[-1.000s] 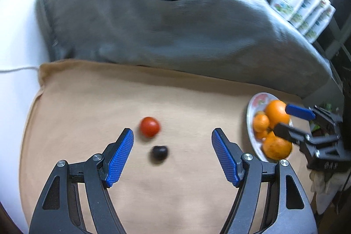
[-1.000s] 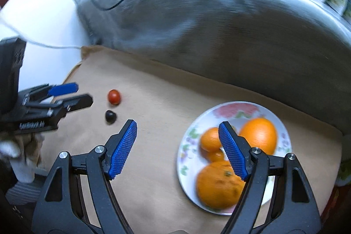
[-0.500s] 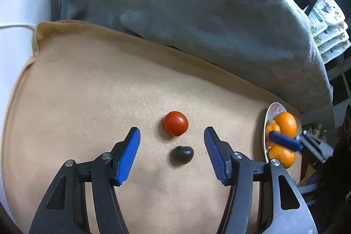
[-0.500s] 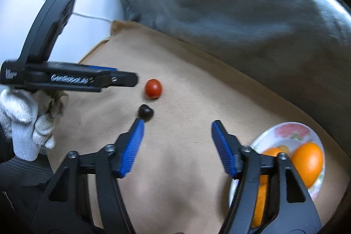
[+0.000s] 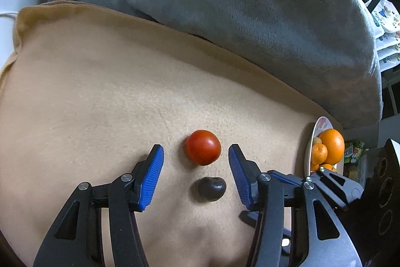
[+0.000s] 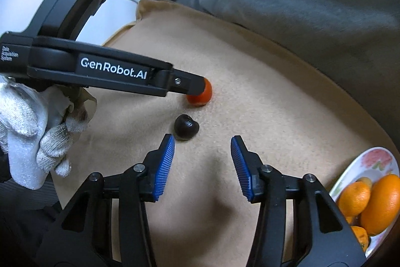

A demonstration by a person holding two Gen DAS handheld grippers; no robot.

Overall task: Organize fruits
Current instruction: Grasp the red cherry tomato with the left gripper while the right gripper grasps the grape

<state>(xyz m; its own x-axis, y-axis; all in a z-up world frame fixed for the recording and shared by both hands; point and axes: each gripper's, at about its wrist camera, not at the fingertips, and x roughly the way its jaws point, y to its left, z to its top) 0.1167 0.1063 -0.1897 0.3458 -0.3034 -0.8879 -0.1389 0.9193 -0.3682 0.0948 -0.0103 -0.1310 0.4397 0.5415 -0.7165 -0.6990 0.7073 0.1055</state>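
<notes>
From the left wrist I see my left tool (image 5: pixel 196 168) spread apart, the red tomato (image 5: pixel 203 147) between its blue tips and the dark fruit (image 5: pixel 212 189) just behind, both on the tan blanket (image 5: pixel 100 96). The plate (image 5: pixel 315 128) of oranges (image 5: pixel 331 145) sits far right.

From the right wrist, my right tool (image 6: pixel 202 162) is apart and holds nothing, the dark fruit (image 6: pixel 186 126) just beyond its left tip. The left tool's arm covers part of the tomato (image 6: pixel 201 95).

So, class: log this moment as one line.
left gripper: open, around tomato | right gripper: open, near cherry | oranges on plate
</notes>
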